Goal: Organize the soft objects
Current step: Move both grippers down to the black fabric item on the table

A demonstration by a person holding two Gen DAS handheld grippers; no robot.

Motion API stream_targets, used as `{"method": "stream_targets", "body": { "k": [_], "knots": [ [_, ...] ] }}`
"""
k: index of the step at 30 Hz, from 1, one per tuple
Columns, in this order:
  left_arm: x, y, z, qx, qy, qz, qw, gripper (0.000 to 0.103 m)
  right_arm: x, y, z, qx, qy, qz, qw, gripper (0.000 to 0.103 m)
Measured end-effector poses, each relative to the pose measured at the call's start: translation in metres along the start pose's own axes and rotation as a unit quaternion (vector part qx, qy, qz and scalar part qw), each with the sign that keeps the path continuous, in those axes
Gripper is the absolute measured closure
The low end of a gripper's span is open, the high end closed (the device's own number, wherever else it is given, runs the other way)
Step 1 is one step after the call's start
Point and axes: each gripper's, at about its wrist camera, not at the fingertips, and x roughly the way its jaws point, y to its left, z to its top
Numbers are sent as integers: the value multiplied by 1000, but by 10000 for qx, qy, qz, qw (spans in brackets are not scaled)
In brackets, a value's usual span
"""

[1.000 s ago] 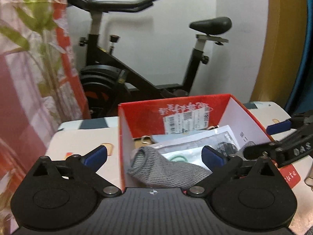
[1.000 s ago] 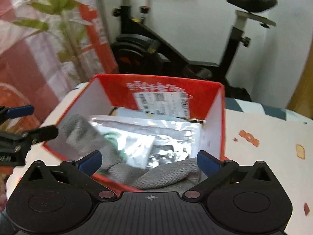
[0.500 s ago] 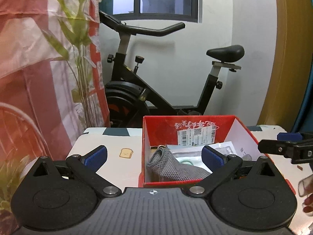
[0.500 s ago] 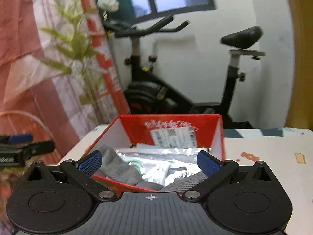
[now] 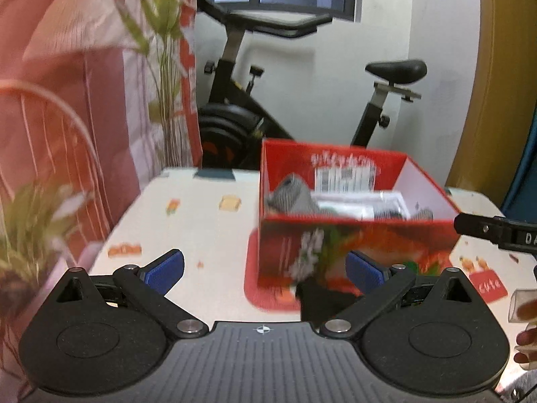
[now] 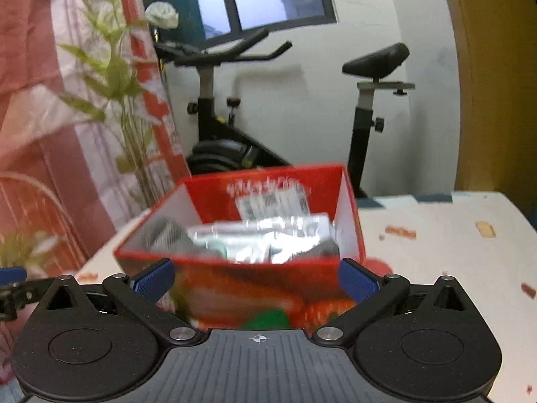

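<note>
A red cardboard box [image 5: 355, 245] [image 6: 235, 278] stands on the white patterned table [image 5: 201, 231]. Inside it lie a grey knitted sock [image 5: 295, 198] [image 6: 164, 238] and shiny plastic packets [image 5: 365, 201] [image 6: 268, 241]. My left gripper [image 5: 265, 268] is open and empty, held back from the box's near wall. My right gripper [image 6: 256, 280] is open too, empty, in front of the box's near side. The right gripper's black finger [image 5: 496, 231] shows at the right edge of the left wrist view. The views are blurred.
A black exercise bike [image 5: 255, 114] [image 6: 235, 107] stands behind the table against the white wall. A red and pink curtain [image 5: 67, 100] and a green plant [image 6: 114, 77] are at the left. A hand [image 5: 527, 339] shows at the lower right edge.
Both grippers have pulled back and up out of the box; its printed outer front wall now shows. The sock and packets stay inside.
</note>
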Motion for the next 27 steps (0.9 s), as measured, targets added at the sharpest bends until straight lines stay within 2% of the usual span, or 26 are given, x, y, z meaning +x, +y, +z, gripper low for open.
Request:
{"method": "stream_targets", "body": {
  "k": [6,11,14,20,27],
  "knots": [
    [25,4,-38,-95,716,-139,9973,0,7,3,-54,-160,556,-96,9983,0],
    [47,8,-71,-245,1366,-299,9899,0,17,8,-91,-218,1184,-66,9927,0],
    [52,8,-85,-300,1618,-376,9856,0,18,11,-111,-332,1494,-44,9882,0],
    [54,10,-94,-249,1762,-404,9832,0,28,25,-130,-657,2058,-169,9763,0],
    [57,14,-98,-358,1834,-407,9815,0,33,36,-135,-841,2261,-84,9704,0]
  ]
}}
